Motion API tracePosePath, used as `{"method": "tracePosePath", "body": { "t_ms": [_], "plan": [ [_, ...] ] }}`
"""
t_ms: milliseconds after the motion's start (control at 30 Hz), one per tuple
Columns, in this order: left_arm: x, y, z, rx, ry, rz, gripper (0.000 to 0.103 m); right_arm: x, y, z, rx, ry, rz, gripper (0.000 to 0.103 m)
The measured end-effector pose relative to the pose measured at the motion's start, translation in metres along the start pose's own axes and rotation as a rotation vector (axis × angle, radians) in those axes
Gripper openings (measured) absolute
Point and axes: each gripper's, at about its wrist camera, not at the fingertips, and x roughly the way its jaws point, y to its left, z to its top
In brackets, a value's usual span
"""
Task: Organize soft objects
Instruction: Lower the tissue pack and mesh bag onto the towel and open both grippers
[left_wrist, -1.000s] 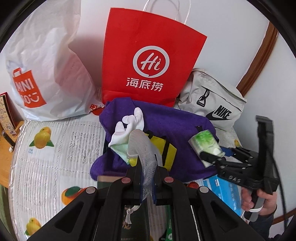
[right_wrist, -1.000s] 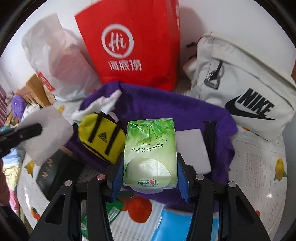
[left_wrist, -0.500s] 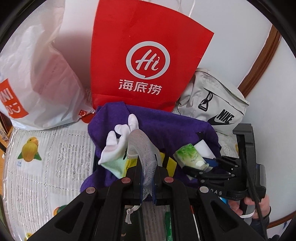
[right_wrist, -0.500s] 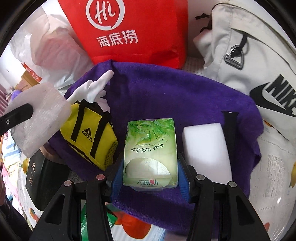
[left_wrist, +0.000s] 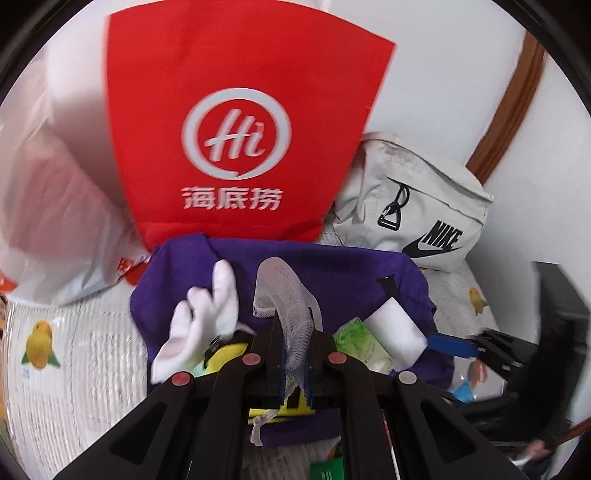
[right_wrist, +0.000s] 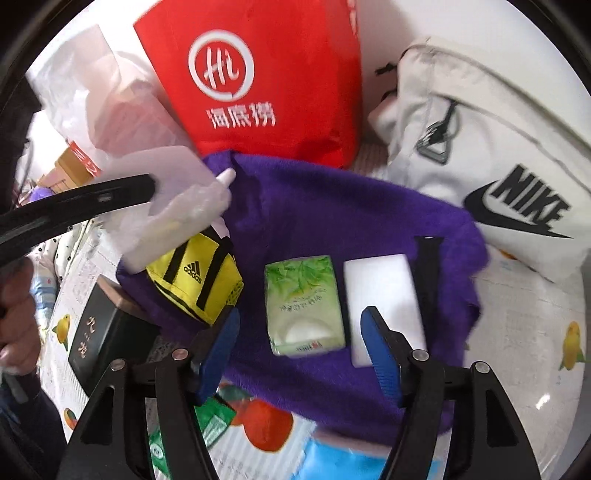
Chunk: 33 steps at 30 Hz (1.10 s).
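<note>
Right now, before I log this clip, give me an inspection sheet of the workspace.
Surface: fruit-print table cover, purple towel spread on it.
Job's things: tissue pack and white sponge side by side on towel; yellow pouch; white glove.
Clutter: red bag, white plastic bag, grey bag, black box.
Grippers: left gripper shut on mesh cloth; right gripper opening, pads clear of pack.
Cables: nothing seen.
Surroundings: white wall.

left tool (left_wrist: 293, 354) clamping mesh cloth (left_wrist: 286, 295), purple towel (left_wrist: 332, 266)
</note>
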Motion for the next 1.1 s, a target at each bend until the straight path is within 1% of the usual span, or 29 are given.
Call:
{"method": "tracePosePath", "body": {
  "t_ms": [67, 200, 333, 367, 433, 467, 500, 533, 567, 667, 733, 800, 967, 1100],
  "plan": [
    [0.011, -0.002, 0.003, -0.002, 0.019, -0.011, 0.007, -0.014, -0.005, -0.006, -0.002, -0.026, -0.012, 0.068],
    [0.035, -0.004, 0.009, 0.001, 0.049, 0.000, 0.008, -0.037, -0.019, -0.021, 0.013, -0.070, -0.034, 0.068],
    [0.053, -0.005, 0.012, -0.005, 0.074, 0.011, 0.010, -0.046, -0.036, -0.038, 0.069, -0.083, -0.057, 0.068],
    [0.057, -0.005, 0.012, -0.004, 0.077, 0.026, 0.010, -0.045, -0.038, -0.042, 0.083, -0.080, -0.058, 0.068],
    [0.064, -0.007, 0.012, 0.003, 0.086, 0.042, 0.019, -0.047, -0.046, -0.054, 0.115, -0.074, -0.053, 0.068],
    [0.067, -0.007, 0.012, 0.002, 0.097, 0.059, 0.030, -0.045, -0.048, -0.058, 0.129, -0.069, -0.054, 0.068],
    [0.071, -0.007, 0.013, 0.002, 0.104, 0.071, 0.036, -0.043, -0.050, -0.060, 0.139, -0.063, -0.056, 0.068],
    [0.072, -0.008, 0.013, 0.003, 0.105, 0.073, 0.038, -0.042, -0.053, -0.064, 0.152, -0.053, -0.060, 0.068],
    [0.072, -0.007, 0.012, 0.000, 0.105, 0.073, 0.041, -0.042, -0.056, -0.067, 0.160, -0.049, -0.063, 0.068],
    [0.070, -0.008, 0.013, -0.009, 0.112, 0.085, 0.054, -0.044, -0.061, -0.073, 0.179, -0.044, -0.068, 0.068],
    [0.064, -0.010, 0.013, -0.005, 0.102, 0.100, 0.054, -0.048, -0.062, -0.074, 0.181, -0.052, -0.072, 0.068],
    [0.059, -0.011, 0.014, -0.003, 0.099, 0.103, 0.059, -0.052, -0.060, -0.075, 0.179, -0.063, -0.067, 0.068],
    [0.041, -0.016, 0.011, 0.024, 0.089, 0.143, 0.060, -0.060, -0.051, -0.077, 0.169, -0.078, -0.049, 0.068],
    [0.021, -0.017, 0.006, 0.018, 0.073, 0.143, 0.062, -0.069, -0.042, -0.082, 0.164, -0.084, -0.038, 0.068]
  ]
}}
